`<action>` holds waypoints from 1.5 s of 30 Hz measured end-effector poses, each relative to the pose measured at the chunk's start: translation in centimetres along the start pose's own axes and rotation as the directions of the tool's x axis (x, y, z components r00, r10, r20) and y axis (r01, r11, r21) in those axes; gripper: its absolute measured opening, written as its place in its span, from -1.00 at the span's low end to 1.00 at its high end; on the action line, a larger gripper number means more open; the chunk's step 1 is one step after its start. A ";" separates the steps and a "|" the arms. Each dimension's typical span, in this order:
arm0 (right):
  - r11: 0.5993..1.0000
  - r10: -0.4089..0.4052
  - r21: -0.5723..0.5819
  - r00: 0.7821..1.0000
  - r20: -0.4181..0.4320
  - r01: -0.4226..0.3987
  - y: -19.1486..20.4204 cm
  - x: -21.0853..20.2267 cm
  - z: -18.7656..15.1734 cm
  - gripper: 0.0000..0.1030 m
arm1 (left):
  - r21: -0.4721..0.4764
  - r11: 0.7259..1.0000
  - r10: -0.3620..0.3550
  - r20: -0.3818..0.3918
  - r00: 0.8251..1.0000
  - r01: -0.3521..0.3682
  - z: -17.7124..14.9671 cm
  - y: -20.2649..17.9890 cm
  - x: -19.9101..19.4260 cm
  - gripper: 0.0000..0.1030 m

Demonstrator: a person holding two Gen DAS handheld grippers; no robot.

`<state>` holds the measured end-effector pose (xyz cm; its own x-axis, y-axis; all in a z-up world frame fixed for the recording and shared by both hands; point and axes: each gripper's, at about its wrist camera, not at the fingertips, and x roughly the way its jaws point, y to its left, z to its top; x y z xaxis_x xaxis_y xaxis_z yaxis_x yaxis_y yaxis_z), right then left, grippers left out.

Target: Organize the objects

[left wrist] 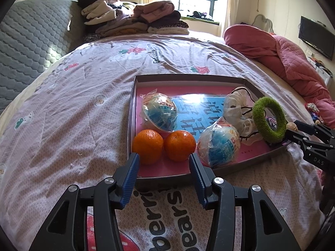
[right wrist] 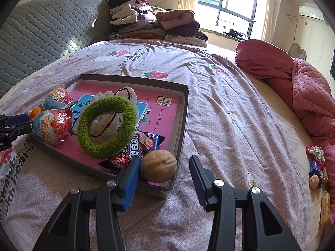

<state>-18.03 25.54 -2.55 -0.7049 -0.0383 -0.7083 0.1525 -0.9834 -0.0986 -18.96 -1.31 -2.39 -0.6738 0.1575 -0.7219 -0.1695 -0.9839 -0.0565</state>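
Note:
A shallow grey box [left wrist: 188, 77] with a pink book as its floor lies on the bed. In it rest two oranges [left wrist: 147, 146] [left wrist: 180, 145], two wrapped toy eggs [left wrist: 159, 110] [left wrist: 217, 144], a green knitted ring [left wrist: 270, 121], a white cloth bundle [left wrist: 232, 108] and a snack packet [right wrist: 144, 146]. My left gripper [left wrist: 164, 156] is open just before the oranges, pads clear of them. My right gripper [right wrist: 165, 160] is open at the box's [right wrist: 134, 77] near corner. A walnut [right wrist: 158, 168] lies between its fingers, beside the left one and well apart from the right.
A heap of folded clothes [left wrist: 134, 18] sits at the head of the bed by a grey quilted headboard [left wrist: 31, 41]. A pink quilt [right wrist: 303, 90] is bunched along the right side. Wrapped sweets [right wrist: 316, 156] and another walnut [right wrist: 315, 182] lie near the bed's right edge.

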 end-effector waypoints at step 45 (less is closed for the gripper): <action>0.997 0.033 0.052 0.959 0.282 -0.050 1.9 -10.9 4.1 0.20 | -0.015 1.000 0.012 0.257 0.966 -0.009 2.5 -4.1 -11.8 0.42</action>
<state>-12.90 23.39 7.79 -0.8662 -0.1196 -0.4851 0.1516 -0.9881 -0.0270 -12.09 1.03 8.07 -0.8380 0.1619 -0.5211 -0.1528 -0.9864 -0.0607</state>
